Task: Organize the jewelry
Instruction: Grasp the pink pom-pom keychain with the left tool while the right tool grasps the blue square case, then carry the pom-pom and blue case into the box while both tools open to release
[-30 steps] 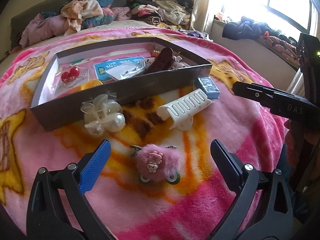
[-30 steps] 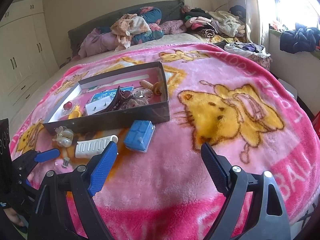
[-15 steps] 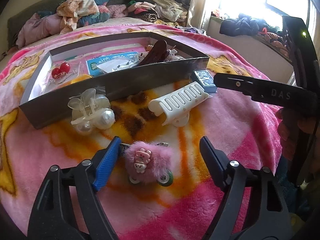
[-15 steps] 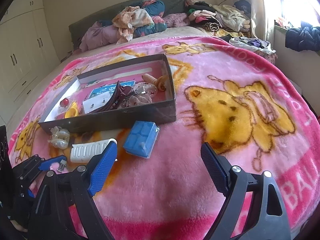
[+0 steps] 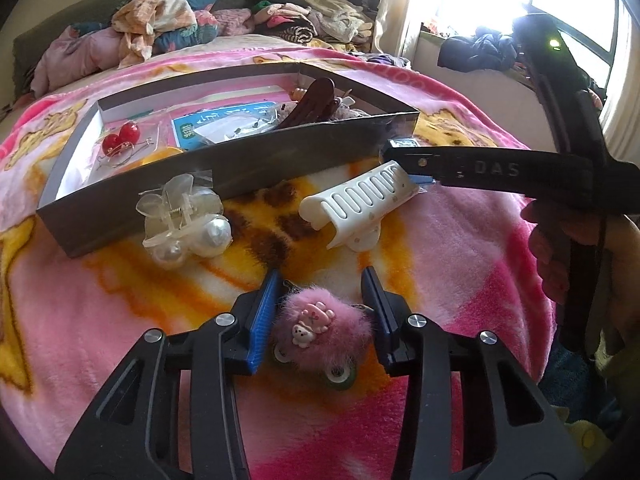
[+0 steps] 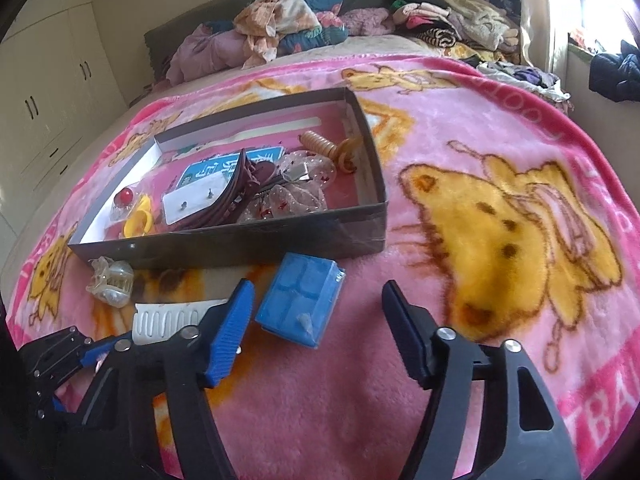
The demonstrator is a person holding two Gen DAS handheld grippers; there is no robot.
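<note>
My left gripper [image 5: 321, 280] is shut on a pink fluffy hair clip [image 5: 320, 324] lying on the blanket, with a pad pressed into the fur on each side. A little way ahead lie a clear pearl claw clip [image 5: 184, 220] and a white ribbed clip [image 5: 360, 200]. Behind them stands the dark cardboard box [image 5: 240, 168] holding red bead earrings, a card and a brown clip. My right gripper [image 6: 316, 292] hangs over a small blue case [image 6: 300, 304]. Its jaws are closing. The case sits between the fingertips, and neither pad touches it.
A pink cartoon blanket [image 6: 480, 220] covers the bed. Heaps of clothes [image 6: 288, 20] lie at the headboard, and more sit on the window ledge [image 5: 476, 52]. A cupboard [image 6: 52, 92] stands at the left. A hand [image 5: 576, 256] holds the right gripper's handle.
The left jaws have closed from wide open onto the pink fluffy clip. The right gripper has moved in over the blue case and its jaws have narrowed.
</note>
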